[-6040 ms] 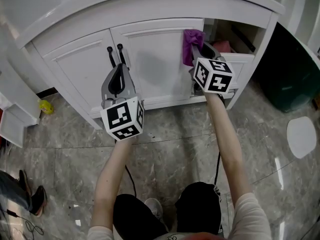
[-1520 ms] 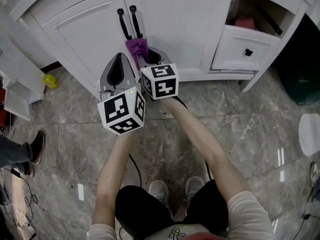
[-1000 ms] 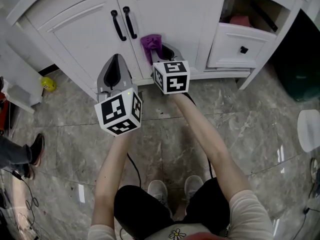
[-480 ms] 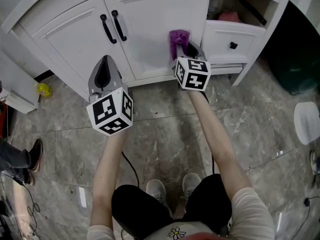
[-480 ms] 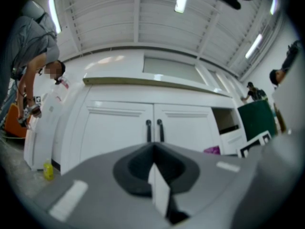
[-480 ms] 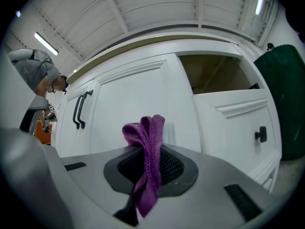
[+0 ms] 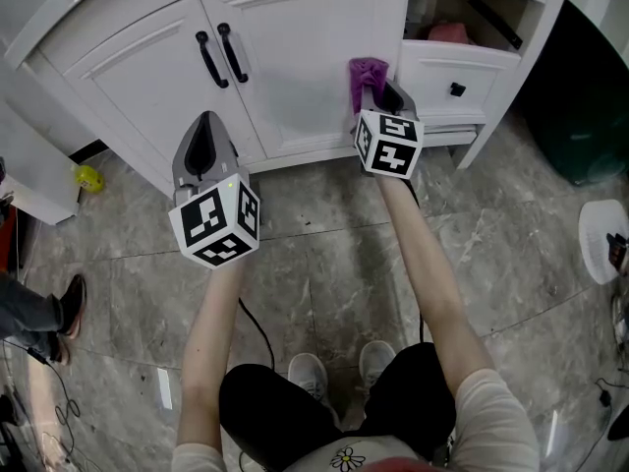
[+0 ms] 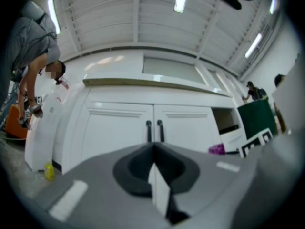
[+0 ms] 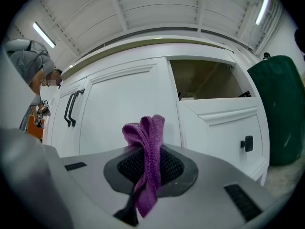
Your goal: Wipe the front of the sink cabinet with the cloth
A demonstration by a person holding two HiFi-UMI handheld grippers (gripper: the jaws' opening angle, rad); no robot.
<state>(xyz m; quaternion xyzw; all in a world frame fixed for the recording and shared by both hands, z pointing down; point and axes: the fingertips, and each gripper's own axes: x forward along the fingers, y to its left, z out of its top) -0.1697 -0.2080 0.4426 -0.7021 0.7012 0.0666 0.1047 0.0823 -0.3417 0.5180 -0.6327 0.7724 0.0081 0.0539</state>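
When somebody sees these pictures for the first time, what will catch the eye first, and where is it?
The purple cloth stands out most: the right gripper holds it in shut jaws near the right edge of the white cabinet door. Next come the two black handles where the doors meet, and the open compartment above the drawer at the right.

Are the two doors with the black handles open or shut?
Shut: both doors lie flush with each other, their black handles side by side.
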